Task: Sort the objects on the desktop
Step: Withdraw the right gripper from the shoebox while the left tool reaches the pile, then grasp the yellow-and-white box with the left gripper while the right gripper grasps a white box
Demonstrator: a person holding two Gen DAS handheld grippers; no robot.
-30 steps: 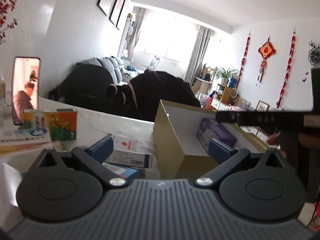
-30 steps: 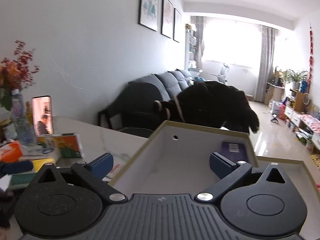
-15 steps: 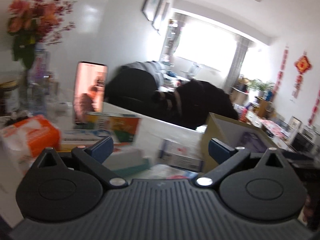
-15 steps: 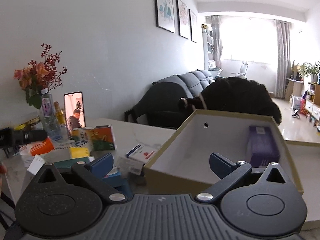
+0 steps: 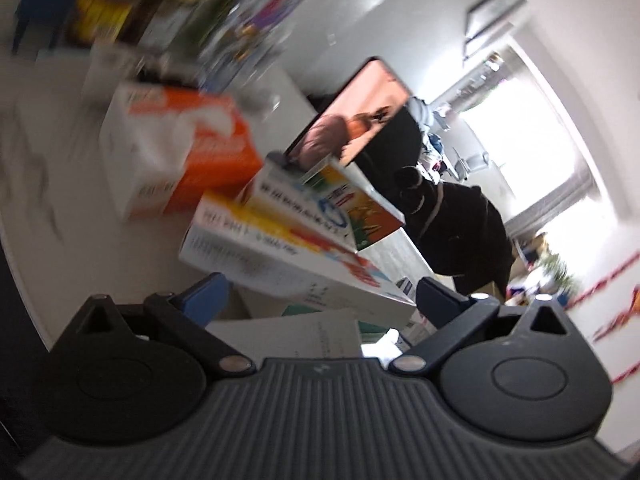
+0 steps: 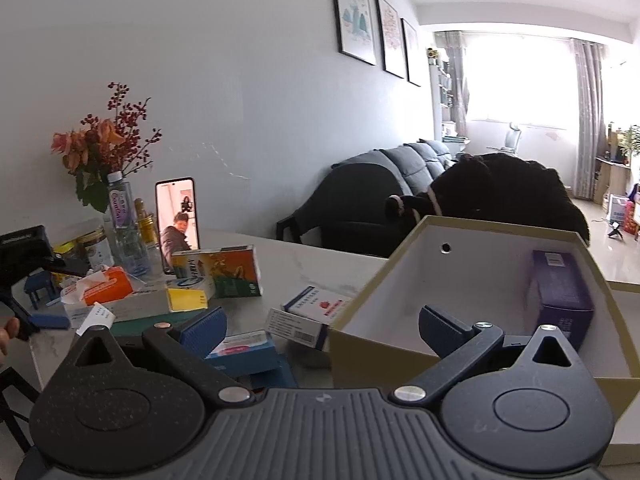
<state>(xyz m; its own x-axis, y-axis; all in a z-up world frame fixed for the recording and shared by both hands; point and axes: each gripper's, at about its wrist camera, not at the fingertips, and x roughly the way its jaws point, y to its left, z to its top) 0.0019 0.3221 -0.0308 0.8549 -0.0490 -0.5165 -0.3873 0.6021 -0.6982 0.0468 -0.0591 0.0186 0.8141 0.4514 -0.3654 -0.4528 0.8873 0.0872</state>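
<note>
Printed lettering on the medicine boxes [image 6: 218, 270] and bottle label [image 6: 120, 206] (too blurred to read), no legible text

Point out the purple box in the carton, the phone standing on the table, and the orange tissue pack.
purple box [image 6: 560, 292], right wrist view, its side face.
phone [image 6: 178, 220], right wrist view, the lit screen.
orange tissue pack [image 6: 106, 286], right wrist view, the orange front.

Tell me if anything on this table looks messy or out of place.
Yes. Medicine cartons lie in a loose heap at mixed angles beside the phone, and a white box leans against the cardboard box, which holds only a purple box. No spill or damage is visible.
</note>
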